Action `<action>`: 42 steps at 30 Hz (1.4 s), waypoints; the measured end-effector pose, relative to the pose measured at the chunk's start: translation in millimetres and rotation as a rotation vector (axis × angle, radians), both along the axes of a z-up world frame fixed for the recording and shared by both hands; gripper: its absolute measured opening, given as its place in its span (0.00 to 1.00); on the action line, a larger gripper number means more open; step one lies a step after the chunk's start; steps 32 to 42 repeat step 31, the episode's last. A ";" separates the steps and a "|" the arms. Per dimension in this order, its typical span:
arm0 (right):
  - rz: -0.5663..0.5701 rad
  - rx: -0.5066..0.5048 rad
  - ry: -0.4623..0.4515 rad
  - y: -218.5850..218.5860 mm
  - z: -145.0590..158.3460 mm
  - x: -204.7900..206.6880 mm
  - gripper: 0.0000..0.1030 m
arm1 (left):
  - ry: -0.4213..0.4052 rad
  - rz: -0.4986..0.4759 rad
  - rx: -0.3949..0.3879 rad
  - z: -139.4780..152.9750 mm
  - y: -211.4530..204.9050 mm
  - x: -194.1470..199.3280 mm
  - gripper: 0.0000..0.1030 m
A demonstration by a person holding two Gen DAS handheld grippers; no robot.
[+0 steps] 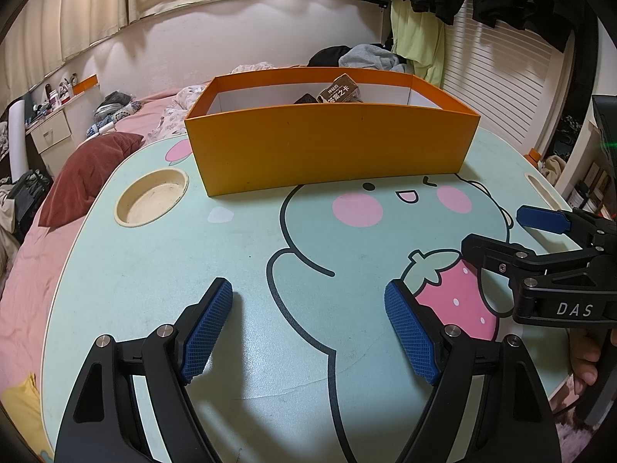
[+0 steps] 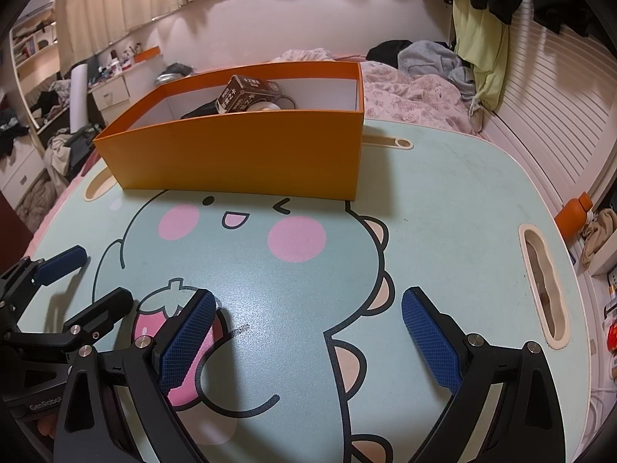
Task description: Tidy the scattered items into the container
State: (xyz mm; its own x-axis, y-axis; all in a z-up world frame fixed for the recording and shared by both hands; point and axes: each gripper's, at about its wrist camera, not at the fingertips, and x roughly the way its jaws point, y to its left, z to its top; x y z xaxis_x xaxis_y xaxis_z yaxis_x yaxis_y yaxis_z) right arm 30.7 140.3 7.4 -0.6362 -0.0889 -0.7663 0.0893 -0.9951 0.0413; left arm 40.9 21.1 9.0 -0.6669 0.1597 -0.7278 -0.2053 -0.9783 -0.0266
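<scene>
An orange box (image 1: pixel 331 146) (image 2: pixel 246 150) stands at the far side of the pale green cartoon table (image 1: pixel 162 270) (image 2: pixel 455 200). Inside it a brown carton (image 1: pixel 339 90) (image 2: pixel 245 94) leans on dark items and a white round thing (image 2: pixel 266 107). My left gripper (image 1: pixel 308 293) hovers open over the table's near part, nothing between its blue pads. My right gripper (image 2: pixel 308 301) is open too, above the printed strawberry, and holds nothing. In the left wrist view the right gripper (image 1: pixel 497 231) shows from the side at the right edge. In the right wrist view the left gripper (image 2: pixel 104 274) shows at the left edge.
A round cup recess (image 1: pixel 152 202) lies at the table's left and a long slot (image 2: pixel 541 285) at its right. A bed with a red pillow (image 1: pixel 88 177), pink sheets and piled clothes (image 2: pixel 432 61) surrounds the table. An orange bottle (image 2: pixel 574 212) stands beyond the right edge.
</scene>
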 end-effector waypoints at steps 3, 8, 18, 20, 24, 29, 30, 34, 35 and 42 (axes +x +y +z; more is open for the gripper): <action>0.001 -0.001 0.001 -0.2 0.2 0.7 0.95 | 0.001 0.000 0.000 -0.2 0.2 0.0 0.79; 0.002 -0.002 0.002 1.5 -0.3 0.8 0.95 | -0.005 0.004 -0.001 -1.4 0.4 -0.5 0.82; 0.007 -0.003 0.002 2.9 -0.6 0.4 0.95 | -0.022 -0.050 -0.005 -2.2 2.3 -0.5 0.88; 0.006 -0.004 0.002 2.9 -0.8 0.5 0.95 | -0.022 -0.050 -0.005 -2.2 2.0 0.2 0.88; 0.007 -0.003 0.002 2.9 -1.0 0.3 0.95 | -0.021 -0.049 -0.005 -2.9 2.7 0.5 0.88; 0.007 -0.002 0.002 2.7 -1.3 0.5 0.95 | -0.017 -0.055 -0.005 -4.1 3.1 1.6 0.88; 0.007 -0.001 0.002 2.9 -1.2 0.3 0.95 | -0.016 -0.058 -0.006 -4.3 4.1 1.4 0.88; 0.007 -0.001 0.002 2.0 -0.9 0.4 0.95 | -0.015 -0.057 -0.006 -4.4 4.2 1.4 0.88; 0.007 -0.001 0.002 2.0 -0.9 0.4 0.95 | -0.015 -0.057 -0.006 -4.4 4.2 1.4 0.88; 0.007 -0.001 0.002 2.0 -0.9 0.4 0.95 | -0.015 -0.057 -0.006 -4.4 4.2 1.4 0.88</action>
